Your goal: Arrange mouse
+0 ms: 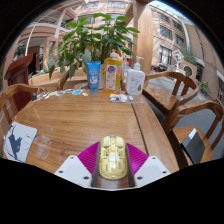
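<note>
the mouse [113,157], pale yellow and glossy, sits lengthwise between the two fingers of the gripper [113,165], nose pointing to twelve o'clock. the magenta pads [88,156] flank it at nine and three o'clock, close against its sides, yet whether both actually press on it or leave a sliver of gap cannot be told from here; the fingers are spread about as wide as the mouse's body. the mouse seems to rest on or just above the round wooden table [70,120], whose grain runs outward toward the far rim.

at twelve o'clock from the mouse, at the far edge of the table, stands a cluster of containers: a blue cup [94,75] toward eleven, a yellow bottle [113,72] dead ahead, and a white spray bottle [136,78] toward one. behind them rises a leafy green plant [95,38]. at eight o'clock, near the table's edge, lies a white card [17,141] with a dark print. wooden chairs [172,88] ring the table at two and ten o'clock. beyond is a tall building with many windows.
</note>
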Tool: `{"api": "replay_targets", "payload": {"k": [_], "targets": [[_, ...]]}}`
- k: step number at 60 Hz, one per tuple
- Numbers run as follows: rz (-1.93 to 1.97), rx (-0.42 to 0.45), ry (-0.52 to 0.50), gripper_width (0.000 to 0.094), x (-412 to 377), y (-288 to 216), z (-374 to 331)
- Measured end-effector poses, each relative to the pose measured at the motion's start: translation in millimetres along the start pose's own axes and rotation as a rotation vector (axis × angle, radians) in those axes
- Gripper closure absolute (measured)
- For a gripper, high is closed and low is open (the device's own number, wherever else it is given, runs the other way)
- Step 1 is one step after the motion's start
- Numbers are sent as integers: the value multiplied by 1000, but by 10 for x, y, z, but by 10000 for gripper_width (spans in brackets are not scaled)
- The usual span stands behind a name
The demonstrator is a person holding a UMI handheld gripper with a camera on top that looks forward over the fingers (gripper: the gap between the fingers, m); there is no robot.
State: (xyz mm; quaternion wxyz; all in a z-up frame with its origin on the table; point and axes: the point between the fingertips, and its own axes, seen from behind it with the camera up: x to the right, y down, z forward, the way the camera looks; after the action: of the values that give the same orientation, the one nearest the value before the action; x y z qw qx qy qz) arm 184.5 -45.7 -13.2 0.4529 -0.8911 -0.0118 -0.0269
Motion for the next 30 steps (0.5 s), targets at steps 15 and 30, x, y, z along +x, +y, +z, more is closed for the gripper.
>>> {"api": "replay_targets", "payload": {"k": [15, 30], "targets": [[37, 11, 77, 596, 73, -144, -125], [145, 356, 111, 595, -69, -1842, -1316]]}}
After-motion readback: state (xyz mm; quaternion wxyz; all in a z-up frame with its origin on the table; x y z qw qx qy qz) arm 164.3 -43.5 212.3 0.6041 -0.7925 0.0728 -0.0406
